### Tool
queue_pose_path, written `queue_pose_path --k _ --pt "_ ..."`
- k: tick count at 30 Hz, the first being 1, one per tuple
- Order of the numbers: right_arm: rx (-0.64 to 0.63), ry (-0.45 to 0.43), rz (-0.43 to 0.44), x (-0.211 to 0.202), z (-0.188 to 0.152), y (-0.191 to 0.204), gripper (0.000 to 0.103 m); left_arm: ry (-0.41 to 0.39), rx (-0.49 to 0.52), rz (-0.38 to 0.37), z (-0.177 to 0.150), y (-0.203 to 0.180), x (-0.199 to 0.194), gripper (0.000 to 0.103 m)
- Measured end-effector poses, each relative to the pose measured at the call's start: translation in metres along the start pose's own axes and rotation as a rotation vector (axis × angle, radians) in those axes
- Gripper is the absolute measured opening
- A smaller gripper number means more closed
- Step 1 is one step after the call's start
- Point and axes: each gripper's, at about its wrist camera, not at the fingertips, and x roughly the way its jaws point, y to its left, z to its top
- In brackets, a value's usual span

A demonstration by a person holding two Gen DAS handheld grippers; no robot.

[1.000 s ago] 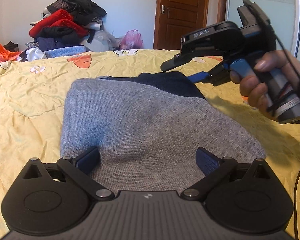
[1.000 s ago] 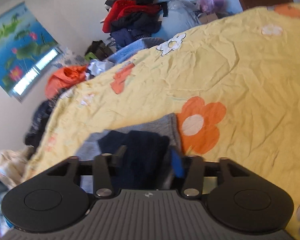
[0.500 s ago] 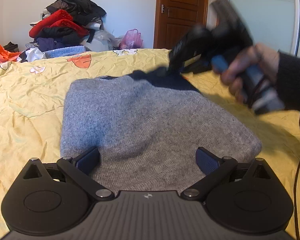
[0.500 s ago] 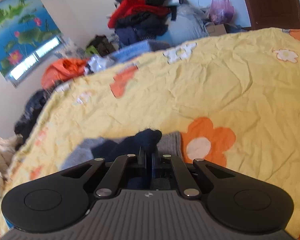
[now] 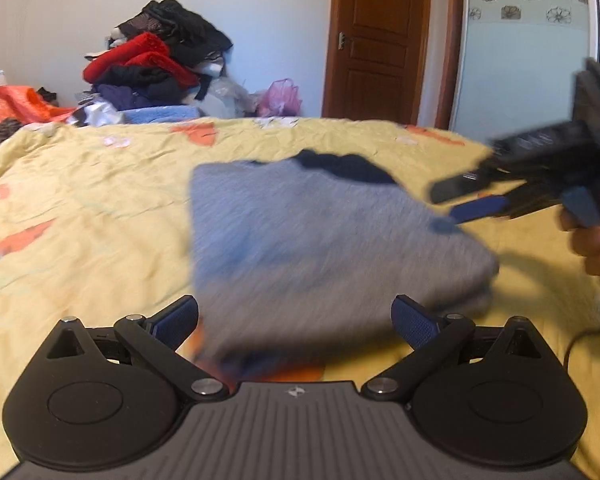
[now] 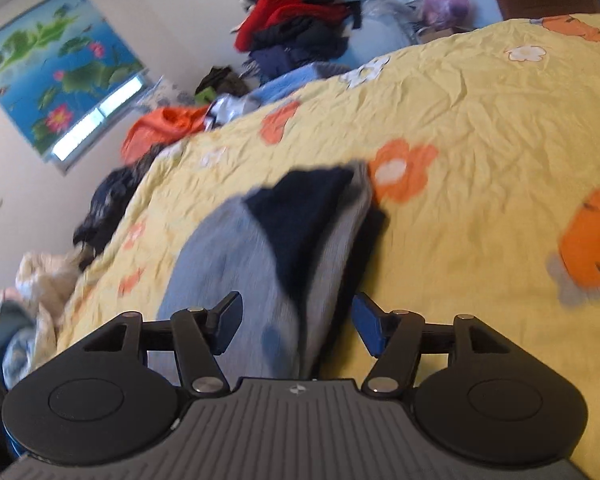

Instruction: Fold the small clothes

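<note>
Sweater: a gray knit sweater (image 5: 324,240), folded into a flat, almost square pile. A dark navy part (image 5: 342,168) peeks out along its far edge (collar or sleeve, too blurry to say).
Where it is: it lies on the yellow bedspread (image 5: 80,208), near the middle of the bed, right in front of both grippers.
How it looks from the right side: gray on top, with a navy wedge (image 6: 300,216) tucked between gray layers.
Left gripper (image 5: 296,320): its blue-padded fingers (image 5: 414,322) stand wide apart, one on each side of the sweater's near edge. They do not squeeze it.
Right gripper (image 6: 296,322): its jaws have just been opening. The sweater's edge sits in the gap, but the pads do not press on it.
Right gripper from the left camera: it hangs over the sweater's right edge, held by a hand (image 5: 598,248), fingers parted (the picture is smeared there).
Bedspread: wrinkled, with orange and white flowers (image 6: 400,170).
Farther off: a heap of red and dark clothes (image 5: 156,64) by the wall, a brown wooden door (image 5: 376,40), and a lotus pond picture (image 6: 60,76).
</note>
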Motion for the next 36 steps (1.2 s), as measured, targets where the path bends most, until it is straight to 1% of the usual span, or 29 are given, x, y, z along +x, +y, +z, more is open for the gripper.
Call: queue_pose_path --k 2,4,6,7,8,9,10,11,12,13,15,16,17,19,22,23,24,26,27,28,30,31,32,34,36 --pt "-0.030 0.010 -0.004 -0.009 -0.017 0.007 0.055 0.029 0.004 0.021 -0.007 0.009 -0.008 0.103" --pt "-0.033 0.011 0.002 -0.012 -0.025 0.012 0.049 0.042 0.000 0.048 -0.010 0.016 -0.011 0.103" --pt "-0.063 -0.011 -0.011 -0.012 -0.028 0.020 0.049 0.036 -0.020 0.076 -0.008 0.022 -0.011 0.103" --pt "-0.054 -0.001 0.003 -0.010 -0.028 0.020 0.049 0.032 -0.032 0.081 -0.006 0.024 -0.010 0.102" --pt "-0.037 0.020 0.020 -0.006 -0.028 0.019 0.047 0.030 -0.037 0.082 -0.005 0.024 -0.007 0.093" --pt "-0.032 0.039 0.026 -0.002 -0.029 0.019 0.046 0.040 -0.027 0.083 -0.004 0.024 -0.003 0.074" --pt "-0.044 0.052 0.019 0.002 -0.031 0.021 0.041 0.058 -0.012 0.097 -0.004 0.021 0.001 0.063" --pt "-0.061 0.064 0.012 0.005 -0.033 0.023 0.031 0.075 -0.006 0.106 -0.005 0.020 0.006 0.047" --pt "-0.069 0.078 0.004 0.009 -0.034 0.023 0.025 0.074 -0.020 0.103 -0.005 0.020 0.007 0.045" --pt "-0.070 0.092 0.000 0.011 -0.034 0.022 0.021 0.066 -0.044 0.103 -0.005 0.021 0.007 0.043" --pt "-0.067 0.097 0.009 0.010 -0.033 0.020 0.019 0.065 -0.061 0.086 -0.004 0.022 0.007 0.021" --pt "-0.067 0.096 0.012 0.008 -0.032 0.021 0.017 0.061 -0.054 0.080 -0.003 0.022 0.006 0.014" --pt "-0.071 0.093 0.007 0.006 -0.031 0.022 0.016 0.054 -0.045 0.082 -0.004 0.021 0.005 0.009" --pt "-0.083 0.090 -0.015 0.002 -0.029 0.022 0.013 0.047 -0.028 0.084 -0.007 0.024 0.005 0.007" --pt "-0.087 0.126 -0.050 0.010 -0.039 0.010 0.013 0.047 -0.061 0.074 -0.008 0.031 0.006 0.006" --pt "-0.091 0.113 -0.034 0.011 -0.044 0.010 0.014 0.048 -0.069 0.075 -0.007 0.032 0.007 0.006" --pt "-0.101 0.112 -0.034 0.010 -0.044 0.013 0.019 0.048 -0.070 0.078 -0.007 0.031 0.007 0.007" --pt "-0.090 0.134 -0.009 0.007 -0.037 0.017 0.033 0.039 -0.068 0.082 -0.008 0.029 0.007 0.007" --pt "-0.073 0.124 0.008 0.004 -0.030 0.016 0.035 0.039 -0.074 0.081 -0.008 0.029 0.007 0.007" --pt "-0.055 0.084 0.019 -0.002 -0.020 0.013 0.038 0.039 -0.083 0.081 -0.009 0.030 0.007 0.008" --pt "-0.001 -0.021 0.024 -0.009 0.006 0.006 0.048 0.039 -0.103 0.078 -0.009 0.032 0.007 0.008" --pt "0.036 -0.058 0.035 -0.008 0.019 0.001 0.056 0.039 -0.107 0.075 -0.009 0.032 0.007 0.008" --pt "0.069 -0.075 0.047 -0.002 0.032 -0.004 0.058 0.039 -0.110 0.073 -0.009 0.032 0.007 0.008" --pt "0.130 -0.052 0.043 0.021 0.054 -0.012 0.058 0.038 -0.122 0.069 -0.009 0.034 0.007 0.008" --pt "0.165 -0.026 0.043 0.047 0.069 -0.017 0.058 0.038 -0.135 0.061 -0.009 0.036 0.007 0.009"
